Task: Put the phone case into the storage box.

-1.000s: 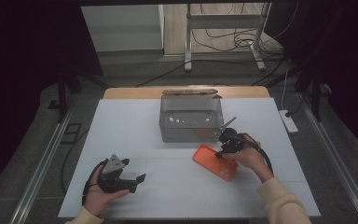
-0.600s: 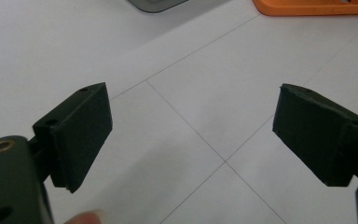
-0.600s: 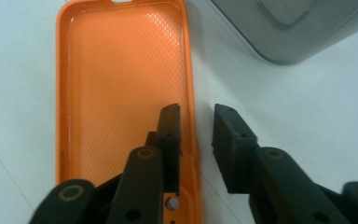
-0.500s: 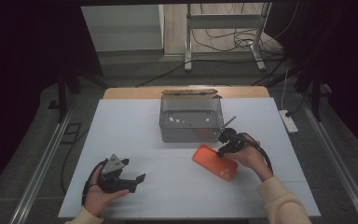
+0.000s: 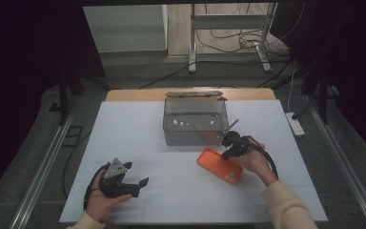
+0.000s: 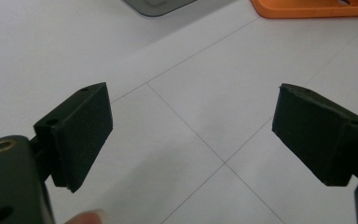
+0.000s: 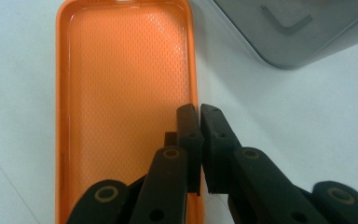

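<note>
Fingers (image 7: 189,135) of the right gripper (image 7: 199,112) pinch the long side wall of the orange phone case (image 7: 121,93).

Both pads have just been closing and now sit clamped on the case's thin rim, one inside the shell and one outside it, partway along that edge. From the high view the case (image 5: 219,165) lies flat on the white table (image 5: 124,138), open side up, just near of the grey box (image 5: 194,125) and right of centre; its long axis slants from far-left to near-right, with the right gripper (image 5: 232,144) at its far-right edge. Any lift will likely hang the case from that one wall, so it may swing. The left gripper (image 5: 138,183) rests well apart at the near left, its pads (image 6: 81,133) spread wide with nothing between them, so the right hand is clearly the nearer one.
</note>
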Demonstrator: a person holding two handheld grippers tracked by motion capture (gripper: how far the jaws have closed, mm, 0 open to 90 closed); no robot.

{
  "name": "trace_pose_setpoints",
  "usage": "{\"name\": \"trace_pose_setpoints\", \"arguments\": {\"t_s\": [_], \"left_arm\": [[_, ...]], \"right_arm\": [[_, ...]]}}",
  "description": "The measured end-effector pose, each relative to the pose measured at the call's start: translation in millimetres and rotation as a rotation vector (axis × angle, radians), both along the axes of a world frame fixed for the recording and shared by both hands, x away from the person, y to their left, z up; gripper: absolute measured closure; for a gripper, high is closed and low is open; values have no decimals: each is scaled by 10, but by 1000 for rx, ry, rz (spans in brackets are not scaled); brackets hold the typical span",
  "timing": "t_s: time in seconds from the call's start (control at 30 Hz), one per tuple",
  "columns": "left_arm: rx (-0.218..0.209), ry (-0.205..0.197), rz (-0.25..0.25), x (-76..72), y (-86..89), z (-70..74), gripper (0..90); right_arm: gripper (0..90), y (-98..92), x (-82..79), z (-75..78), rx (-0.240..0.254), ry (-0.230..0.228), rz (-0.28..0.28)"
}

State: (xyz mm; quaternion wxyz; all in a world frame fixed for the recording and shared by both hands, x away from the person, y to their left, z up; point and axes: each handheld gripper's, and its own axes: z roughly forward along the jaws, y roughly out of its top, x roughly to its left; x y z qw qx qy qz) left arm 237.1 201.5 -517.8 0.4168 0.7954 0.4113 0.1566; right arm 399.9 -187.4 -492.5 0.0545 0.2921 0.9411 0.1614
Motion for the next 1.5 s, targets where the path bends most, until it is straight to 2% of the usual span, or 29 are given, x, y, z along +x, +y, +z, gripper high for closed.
{"name": "trace_pose_setpoints", "arguments": {"t_s": [0.57,0.9,1.23,1.5], "left_arm": [[2,-7,4,-4,9,0,125],[2,-6,6,-5,15,-1,126],[2,-4,6,-1,20,-4,126],[3,1,9,7,23,-16,126]], "right_arm": [[887,21,-25,5,-29,-35,25],[890,32,-56,51,-33,-69,69],[890,10,-118,207,-2,-107,88],[890,-39,-168,373,45,-137,88]]}}
